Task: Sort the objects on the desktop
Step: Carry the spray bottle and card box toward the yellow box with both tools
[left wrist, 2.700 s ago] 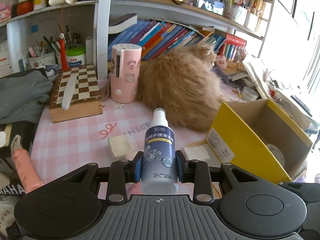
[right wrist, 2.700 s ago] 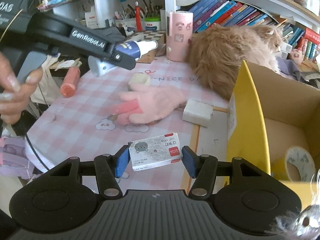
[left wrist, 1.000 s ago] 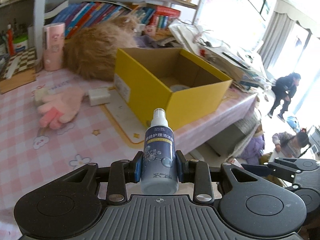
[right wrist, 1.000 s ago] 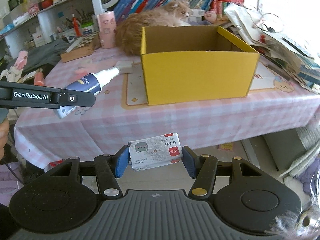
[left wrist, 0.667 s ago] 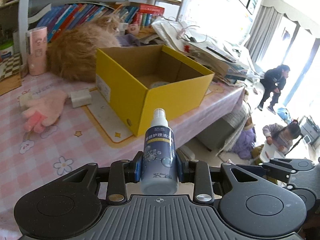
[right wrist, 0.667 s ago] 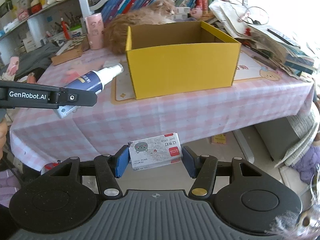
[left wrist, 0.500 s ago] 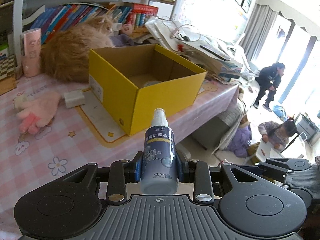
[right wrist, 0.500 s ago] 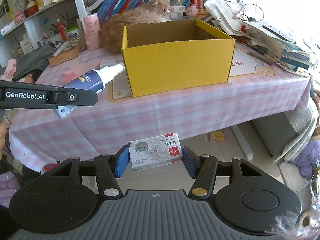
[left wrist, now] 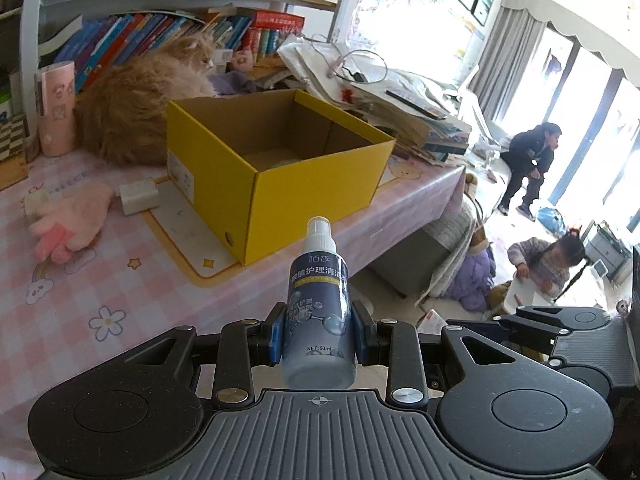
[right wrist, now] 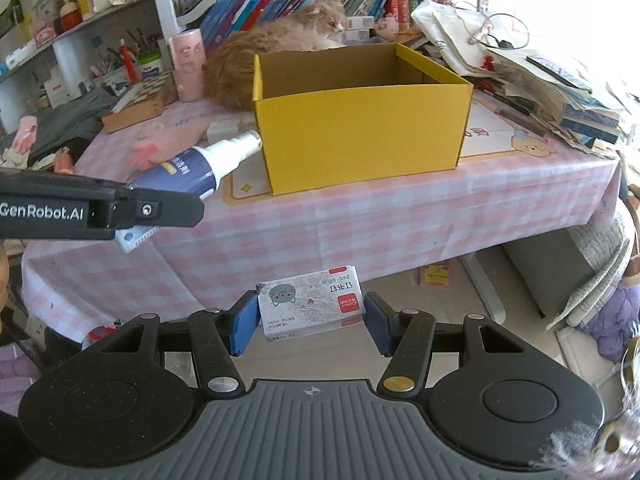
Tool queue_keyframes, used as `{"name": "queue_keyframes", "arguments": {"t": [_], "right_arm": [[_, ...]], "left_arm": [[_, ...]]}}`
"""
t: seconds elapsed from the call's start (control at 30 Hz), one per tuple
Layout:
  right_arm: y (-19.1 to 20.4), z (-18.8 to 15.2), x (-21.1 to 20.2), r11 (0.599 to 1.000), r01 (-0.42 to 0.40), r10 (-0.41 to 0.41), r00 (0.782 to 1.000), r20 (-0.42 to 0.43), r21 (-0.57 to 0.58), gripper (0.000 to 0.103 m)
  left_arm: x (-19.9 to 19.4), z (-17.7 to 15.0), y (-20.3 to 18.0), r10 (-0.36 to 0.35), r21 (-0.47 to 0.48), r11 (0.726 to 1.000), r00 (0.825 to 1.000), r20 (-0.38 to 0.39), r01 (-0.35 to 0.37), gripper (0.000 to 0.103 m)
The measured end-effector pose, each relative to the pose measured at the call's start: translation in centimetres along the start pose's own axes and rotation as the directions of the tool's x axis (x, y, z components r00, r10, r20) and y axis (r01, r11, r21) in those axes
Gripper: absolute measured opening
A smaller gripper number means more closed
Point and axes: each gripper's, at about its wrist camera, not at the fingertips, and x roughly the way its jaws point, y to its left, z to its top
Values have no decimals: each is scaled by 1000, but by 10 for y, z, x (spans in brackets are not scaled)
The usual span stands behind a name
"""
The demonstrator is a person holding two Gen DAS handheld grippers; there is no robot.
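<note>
Left wrist view shows me the spray bottle [left wrist: 319, 312] upright between my left gripper [left wrist: 318, 338] pads, clamped on its dark blue body with the white nozzle pointing away toward the near corner of the yellow box [left wrist: 320, 196]. I hold it off the near edge of the table [left wrist: 80, 300], not yet over the box. In the right wrist view my right gripper [right wrist: 311, 324] has its jaws closed on a small staple box [right wrist: 311, 306], gripped by its short ends and hanging out in front of the table, above the floor. So both of my hands are loaded and neither item is delivered. The yellow box stands open on the pink checked cloth; I can make out something pale on its floor, too dim to name, so I judge at most a little has gone in. On the table to the left of the box I see a pink glove [left wrist: 72, 220] and a white block [left wrist: 138, 196] just beside the box's left wall, with another small pale block [left wrist: 34, 202] farther left. A long-haired cat [left wrist: 140, 100] lies behind the box, which I would steer clear of. My reckoning is that the sort is in its early-to-middle stretch: two drops pending, then those loose pieces.
</note>
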Motion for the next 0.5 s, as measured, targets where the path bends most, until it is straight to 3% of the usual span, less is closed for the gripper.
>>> {"name": "queue_keyframes", "arguments": {"t": [0.5], "right_arm": [[-15, -7, -11, 997, 53, -54, 998, 20, 59, 54]], "left_arm": [[9, 11, -23, -68, 73, 995, 998, 8, 67, 31]]}}
